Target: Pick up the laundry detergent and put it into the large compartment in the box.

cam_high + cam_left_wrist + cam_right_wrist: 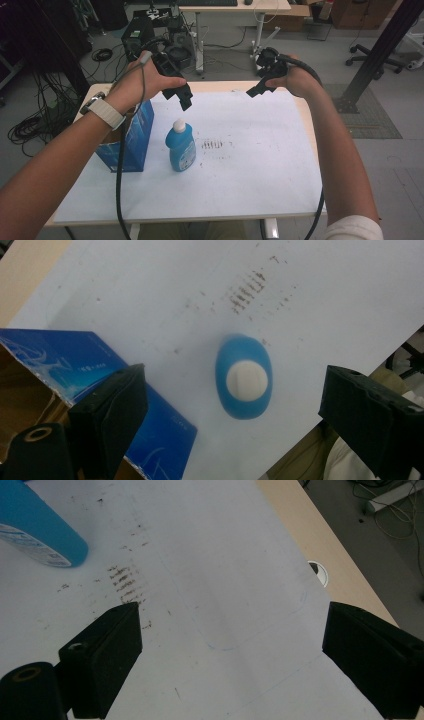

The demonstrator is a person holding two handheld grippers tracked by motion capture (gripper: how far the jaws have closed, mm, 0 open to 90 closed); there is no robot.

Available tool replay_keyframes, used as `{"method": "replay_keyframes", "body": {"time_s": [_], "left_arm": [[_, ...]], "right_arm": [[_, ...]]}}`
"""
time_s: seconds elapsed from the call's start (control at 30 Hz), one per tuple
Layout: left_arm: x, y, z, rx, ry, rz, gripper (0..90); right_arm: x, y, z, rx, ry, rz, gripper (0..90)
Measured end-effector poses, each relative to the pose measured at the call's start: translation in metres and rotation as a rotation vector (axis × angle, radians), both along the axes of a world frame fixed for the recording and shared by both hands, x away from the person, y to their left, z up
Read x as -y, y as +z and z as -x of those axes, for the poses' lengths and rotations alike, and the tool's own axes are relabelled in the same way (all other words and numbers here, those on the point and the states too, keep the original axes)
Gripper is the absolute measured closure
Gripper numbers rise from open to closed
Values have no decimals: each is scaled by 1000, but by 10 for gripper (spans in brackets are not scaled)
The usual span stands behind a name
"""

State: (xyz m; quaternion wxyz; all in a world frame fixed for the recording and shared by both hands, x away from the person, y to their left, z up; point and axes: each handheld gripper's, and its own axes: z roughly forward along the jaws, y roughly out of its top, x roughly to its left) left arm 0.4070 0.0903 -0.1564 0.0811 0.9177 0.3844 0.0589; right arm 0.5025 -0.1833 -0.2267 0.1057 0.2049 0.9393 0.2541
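A blue bottle (180, 146) with a white cap stands upright on the white sheet covering the table (250, 150). My left gripper (184, 99) hangs in the air above and behind it, open. From above, the left gripper view shows the bottle (244, 376) between the wide-apart jaws, well below them. My right gripper (256, 90) is held over the far right of the table, open with nothing between its jaws. The bottle's base (37, 530) appears at the top left of the right gripper view.
A blue cardboard box (127, 137), open at the top, stands just left of the bottle, and its edge (95, 375) lies under the left jaw. Dark smudges (212, 145) mark the sheet right of the bottle. A cable hole (318, 572) sits in the bare wooden edge.
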Motion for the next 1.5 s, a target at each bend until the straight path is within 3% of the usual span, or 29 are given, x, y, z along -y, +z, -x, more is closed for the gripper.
{"method": "replay_keyframes", "body": {"time_s": [0.4,0.7,1.5], "left_arm": [[-1,-7,1,-5,55,-29,112],[-2,-13,2,-20,93,-22,113],[-3,-30,5,-35,125,-18,109]], "right_arm": [[-2,0,0,-1,7,-3,90],[-3,-1,0,0,10,-5,90],[-5,-1,1,-2,13,-4,90]]}}
